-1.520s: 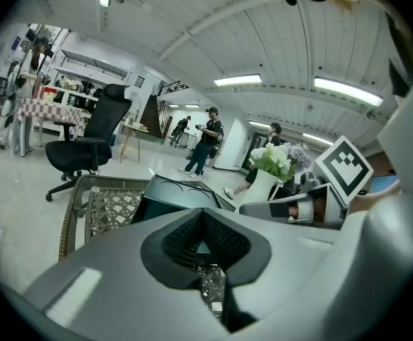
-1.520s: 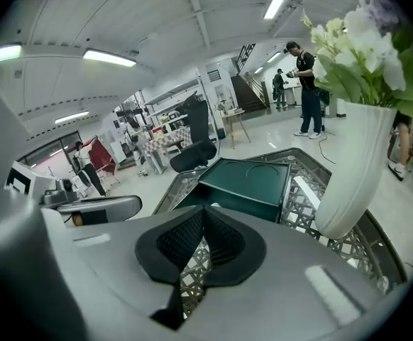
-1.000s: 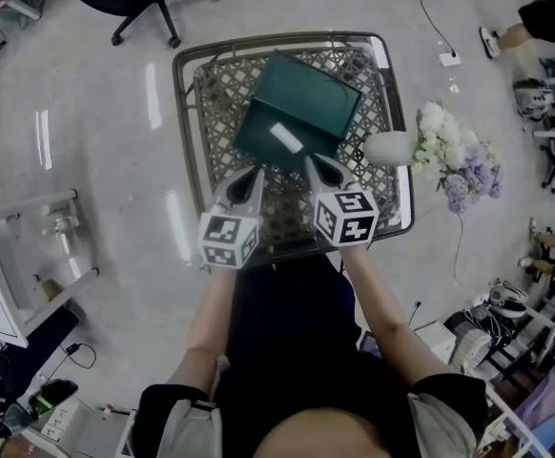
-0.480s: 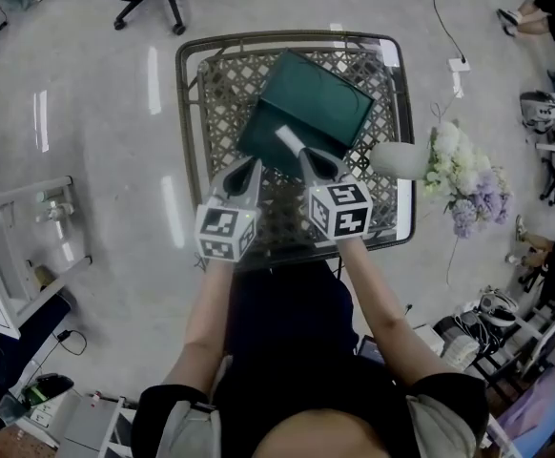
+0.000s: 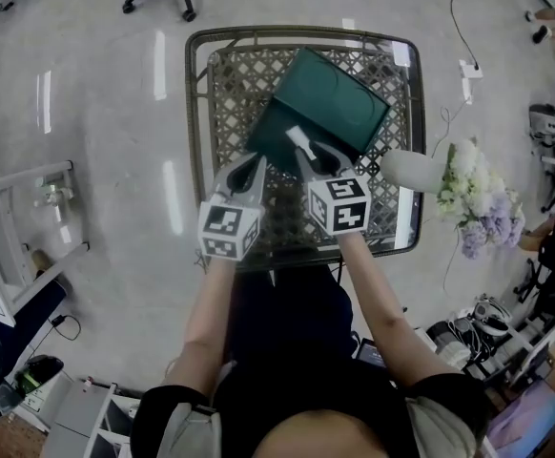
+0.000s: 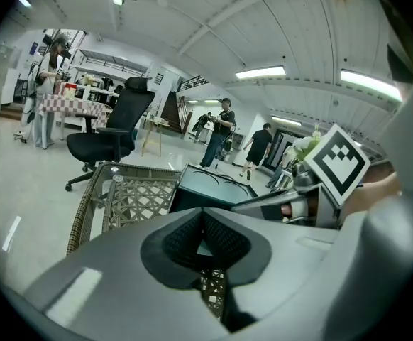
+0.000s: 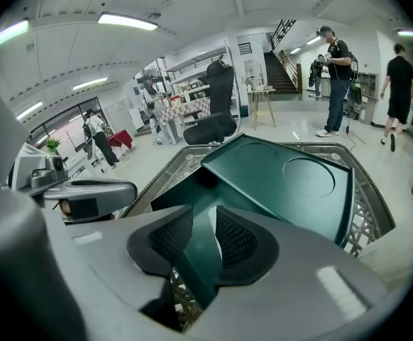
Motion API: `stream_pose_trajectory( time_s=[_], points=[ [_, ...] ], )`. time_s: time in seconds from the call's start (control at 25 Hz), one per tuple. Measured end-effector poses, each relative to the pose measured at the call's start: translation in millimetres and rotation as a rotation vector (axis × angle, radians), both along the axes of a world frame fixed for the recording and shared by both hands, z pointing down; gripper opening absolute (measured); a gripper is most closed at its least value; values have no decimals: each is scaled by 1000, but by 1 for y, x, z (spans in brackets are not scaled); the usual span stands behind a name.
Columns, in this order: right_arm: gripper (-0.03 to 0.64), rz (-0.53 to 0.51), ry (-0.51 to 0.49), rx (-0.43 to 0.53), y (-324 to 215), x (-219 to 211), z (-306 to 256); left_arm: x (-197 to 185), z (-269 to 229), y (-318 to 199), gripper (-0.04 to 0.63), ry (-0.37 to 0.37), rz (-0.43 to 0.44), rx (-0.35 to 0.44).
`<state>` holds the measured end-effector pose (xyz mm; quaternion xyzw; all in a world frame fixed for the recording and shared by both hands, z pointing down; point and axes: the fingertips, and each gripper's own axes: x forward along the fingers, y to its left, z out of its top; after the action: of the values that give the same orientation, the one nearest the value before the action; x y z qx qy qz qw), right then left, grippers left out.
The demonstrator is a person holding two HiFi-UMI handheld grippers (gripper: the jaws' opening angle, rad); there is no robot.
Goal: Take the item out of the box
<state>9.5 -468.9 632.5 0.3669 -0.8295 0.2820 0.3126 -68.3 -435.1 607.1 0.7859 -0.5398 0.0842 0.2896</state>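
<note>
Right tool (image 7: 204,239) just opening, white item (image 5: 301,142) perhaps between jaws, clearer overhead; left tool (image 6: 204,239) clenched.

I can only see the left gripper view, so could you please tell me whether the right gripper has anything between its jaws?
Observer: The right gripper has its jaws apart, having just been opening; a white item shows in the gap, with neither pad pressing on it.
Operator: Thank you. Where does that item lie?
Observer: In the head view it lies inside the open green box, just ahead of the right gripper's tips.
Operator: And my own gripper?
Observer: The left gripper points at the box's near left corner; I cannot tell whether it touches.
</note>
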Motion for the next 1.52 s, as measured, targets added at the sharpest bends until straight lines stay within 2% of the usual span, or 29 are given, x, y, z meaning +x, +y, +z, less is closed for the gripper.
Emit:
stream_pose_trajectory(
  time_s=[0.28,0.4,0.92,1.28,1.52],
  points=[
    [197,-48,89,-8,-2,-7,20,-7,2,-4,7,14,-27,-3],
    [216,-73,124,-2,-5,-9,27,-6,-1,-5,6,18,-27,6],
    [256,-144,225,-42,-14,-14,60,-20,6,-5,6,36,-75,-11],
    [258,-158,261,-88,-15,-19,77,-26,16,-3,6,32,-91,-27],
    [252,-174,313,-76,-17,-18,81,-31,18,-3,6,24,-99,-32]
  ],
)
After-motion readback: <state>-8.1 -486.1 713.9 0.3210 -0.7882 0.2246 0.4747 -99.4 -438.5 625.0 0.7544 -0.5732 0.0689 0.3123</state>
